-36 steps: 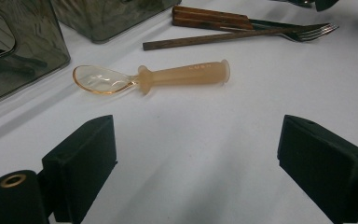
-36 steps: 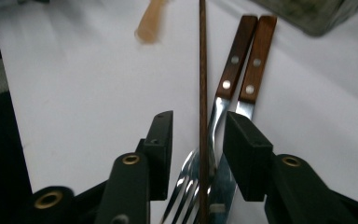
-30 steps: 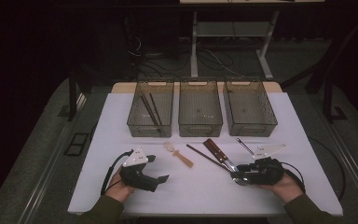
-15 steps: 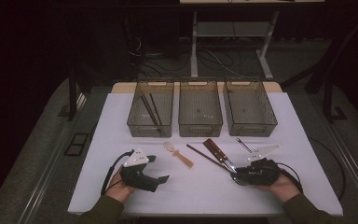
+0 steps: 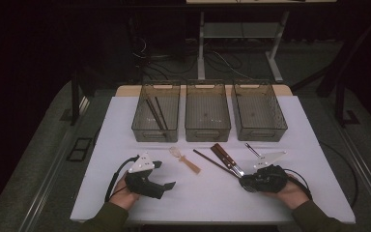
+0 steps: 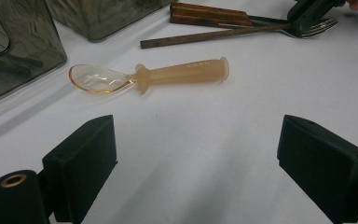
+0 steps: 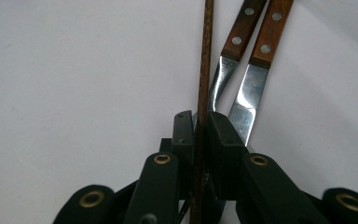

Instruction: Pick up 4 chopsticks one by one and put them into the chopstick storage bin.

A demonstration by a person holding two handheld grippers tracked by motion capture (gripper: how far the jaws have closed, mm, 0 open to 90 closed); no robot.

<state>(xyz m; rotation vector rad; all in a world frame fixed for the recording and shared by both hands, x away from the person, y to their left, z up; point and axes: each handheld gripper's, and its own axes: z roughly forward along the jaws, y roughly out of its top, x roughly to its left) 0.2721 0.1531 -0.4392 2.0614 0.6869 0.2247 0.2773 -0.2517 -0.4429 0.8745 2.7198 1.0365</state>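
Note:
A dark brown chopstick (image 5: 212, 162) lies slantwise on the white table (image 5: 125, 125), next to a fork (image 7: 223, 74) and a knife (image 7: 247, 98) with wooden handles. My right gripper (image 5: 246, 181) is at the chopstick's near end. Its jaws have just been closing and now pinch the chopstick (image 7: 207, 56) between the pads, as the right gripper (image 7: 199, 119) view shows. My left gripper (image 5: 165, 174) rests at the table's front left, wide open with nothing between its jaws (image 6: 196, 149). Ahead of it lies a translucent orange spoon (image 6: 168, 74), also in the high view (image 5: 186, 159).
Three smoky plastic bins stand in a row at the back: the left bin (image 5: 140, 126) holds dark chopsticks, beside the middle bin (image 5: 207, 131) and right bin (image 5: 260, 130). A thin metal utensil (image 5: 251, 149) lies near the right hand.
The right gripper's jaws have closed onto the chopstick's end. The left hand and the utensils on the table have stayed put.

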